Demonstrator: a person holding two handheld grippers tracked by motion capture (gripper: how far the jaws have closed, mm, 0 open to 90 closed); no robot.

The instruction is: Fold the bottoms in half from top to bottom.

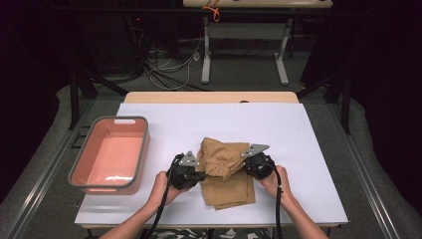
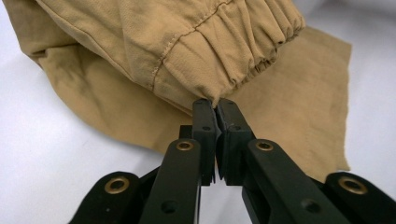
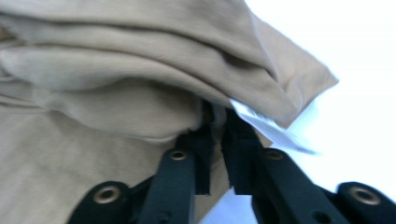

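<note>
Trousers (image 1: pixel 226 172), tan cotton and partly folded, lay on the white table (image 1: pixel 308 149) near its front edge, long axis running away from the person. In the high view the left gripper (image 1: pixel 195 175) held the left edge and the right gripper (image 1: pixel 250 166) the right edge, each equally close, with the raised fold spanning between them. A pink tub (image 1: pixel 74 172) with a grey rim stood well apart to the left.

In the left gripper view the jaws were pressed together on the gathered elastic hem (image 2: pixel 243 60), stitched and puckered, with flat cloth beneath.

In the right gripper view the jaws pinched soft stacked folds (image 3: pixel 140 79); a white label (image 3: pixel 271 128) stuck out just beside them. Judged: the next move would carry the fold forward or back.
</note>
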